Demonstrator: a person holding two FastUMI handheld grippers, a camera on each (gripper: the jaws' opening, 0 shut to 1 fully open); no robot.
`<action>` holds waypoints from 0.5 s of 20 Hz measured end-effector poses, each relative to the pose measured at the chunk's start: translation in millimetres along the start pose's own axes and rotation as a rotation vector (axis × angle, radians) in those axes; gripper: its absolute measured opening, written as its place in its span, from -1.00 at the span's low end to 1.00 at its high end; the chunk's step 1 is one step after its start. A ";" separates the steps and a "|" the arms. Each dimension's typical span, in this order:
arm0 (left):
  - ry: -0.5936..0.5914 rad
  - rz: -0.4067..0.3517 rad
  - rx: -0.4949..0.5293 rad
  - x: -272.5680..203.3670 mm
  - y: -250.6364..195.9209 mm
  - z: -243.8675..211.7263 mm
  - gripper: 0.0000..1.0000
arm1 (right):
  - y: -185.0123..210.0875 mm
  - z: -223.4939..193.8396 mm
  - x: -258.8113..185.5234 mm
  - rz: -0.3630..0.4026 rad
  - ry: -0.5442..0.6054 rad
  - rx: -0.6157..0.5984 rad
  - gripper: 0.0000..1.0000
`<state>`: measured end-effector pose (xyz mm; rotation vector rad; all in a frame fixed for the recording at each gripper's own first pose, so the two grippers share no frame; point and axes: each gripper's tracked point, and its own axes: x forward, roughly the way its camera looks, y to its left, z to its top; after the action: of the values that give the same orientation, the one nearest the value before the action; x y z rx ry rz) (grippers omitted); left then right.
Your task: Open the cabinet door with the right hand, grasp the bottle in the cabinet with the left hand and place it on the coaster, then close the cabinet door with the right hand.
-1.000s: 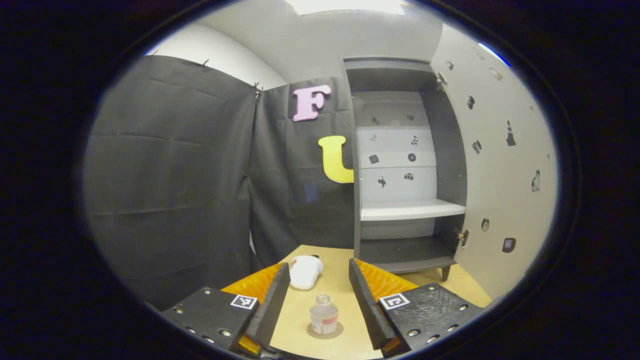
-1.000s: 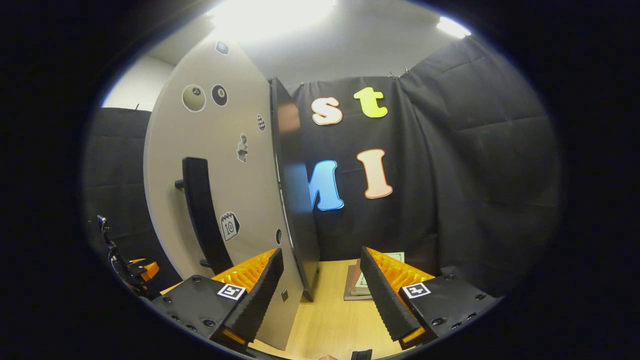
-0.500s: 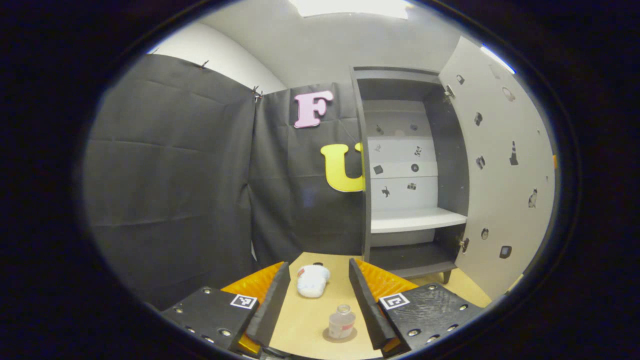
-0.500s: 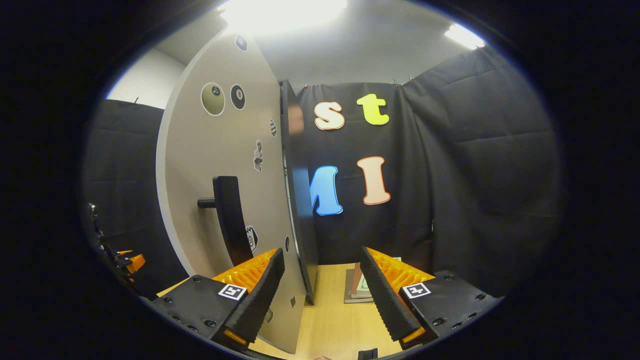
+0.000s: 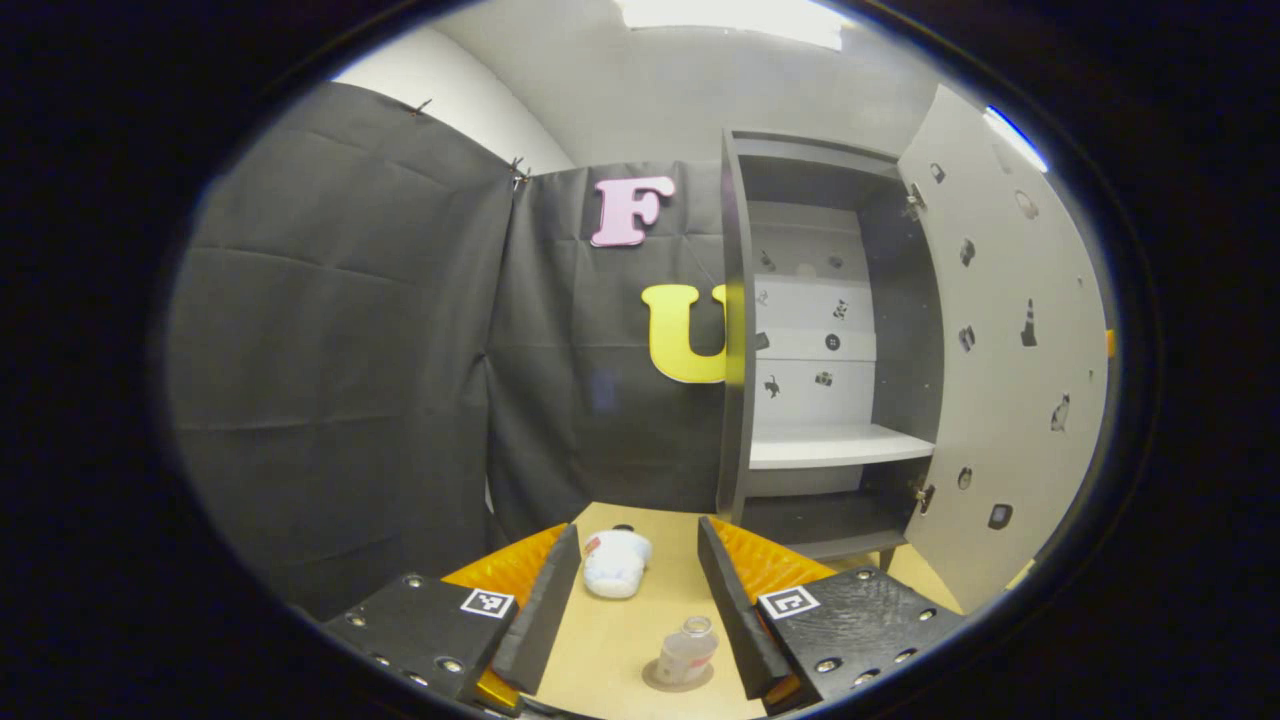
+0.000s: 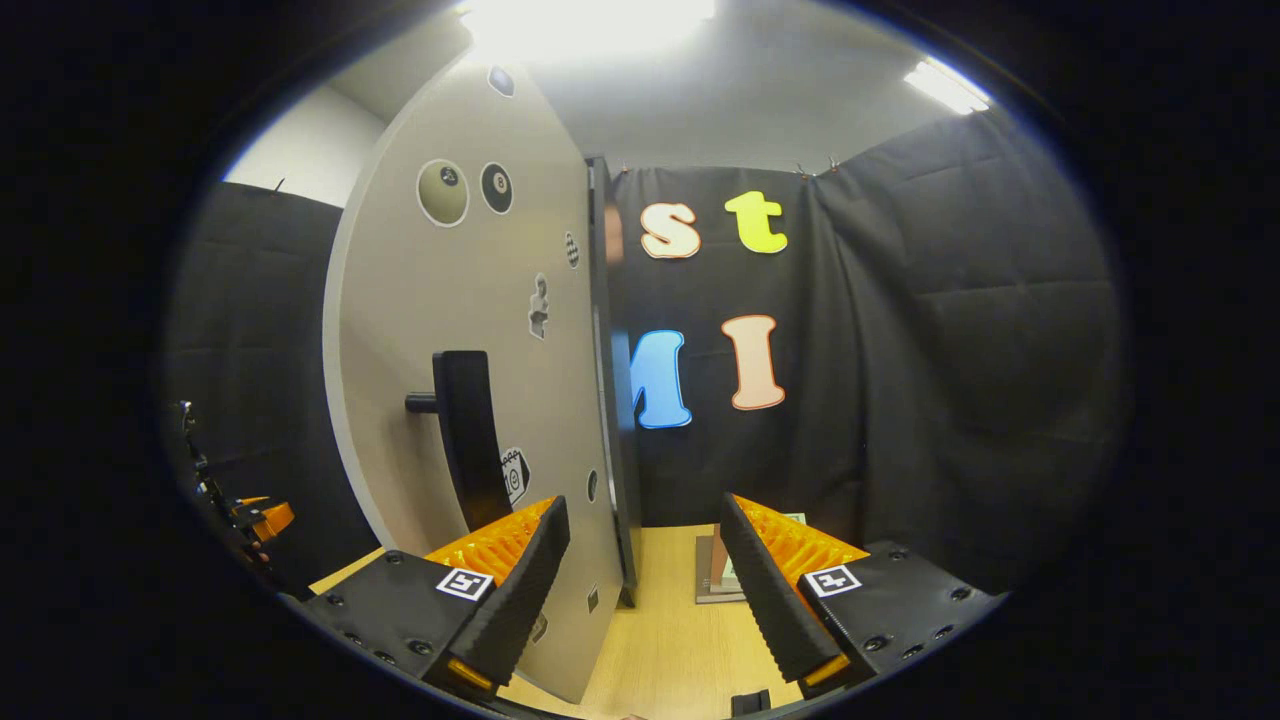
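Observation:
A small clear bottle (image 5: 687, 650) stands on a round brown coaster (image 5: 672, 678) on the wooden table, close in front of my left gripper (image 5: 638, 535). That gripper is open and holds nothing; the bottle sits near its right finger (image 5: 735, 600). The grey cabinet (image 5: 835, 445) stands open and its shelves are bare. Its pale door (image 5: 1000, 380) is swung out to the right. In the right gripper view the door (image 6: 470, 300) faces me with its black handle (image 6: 468, 440) just above my left finger (image 6: 510, 600). My right gripper (image 6: 642, 505) is open and touches nothing.
A white rounded object (image 5: 615, 562) lies on the table beyond the bottle. A stack of books (image 6: 712, 575) rests by the cloth wall behind my right finger. The other gripper (image 6: 255, 518) shows at the far left of the right gripper view.
The left gripper view has swung left, so the cabinet and bottle sit further right; the bottle stays on the coaster. In the right gripper view the door and handle have slid right, closer to my fingers.

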<state>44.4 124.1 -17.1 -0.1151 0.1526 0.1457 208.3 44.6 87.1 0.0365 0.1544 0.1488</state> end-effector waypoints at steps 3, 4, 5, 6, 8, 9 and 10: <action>0.009 -0.002 -0.011 3.3 10.8 -5.8 0.43 | 20.7 -0.2 0.7 0.028 0.006 -0.012 0.94; 0.010 -0.002 -0.016 3.3 15.5 -6.7 0.43 | 27.2 -1.2 2.9 0.038 0.007 -0.012 0.94; 0.011 0.000 -0.020 2.8 20.6 -8.4 0.47 | 32.8 -0.7 3.5 0.047 0.009 -0.010 0.94; 0.015 0.003 -0.021 2.9 26.0 -9.6 0.47 | 39.1 -1.0 6.0 0.055 0.013 -0.005 0.94; 0.016 0.010 -0.016 3.4 35.1 -11.0 0.46 | 47.7 -3.3 9.3 0.060 0.021 -0.003 0.94; 0.015 0.014 -0.012 2.0 40.0 -11.5 0.47 | 51.7 -4.2 9.3 0.061 0.023 -0.006 0.94; 0.015 0.017 -0.010 1.4 44.4 -11.4 0.46 | 55.6 -4.1 11.2 0.063 0.024 -0.007 0.94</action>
<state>37.4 166.5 -33.1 -0.1248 0.1678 0.1624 210.6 101.3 84.1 0.0330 0.1767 0.2132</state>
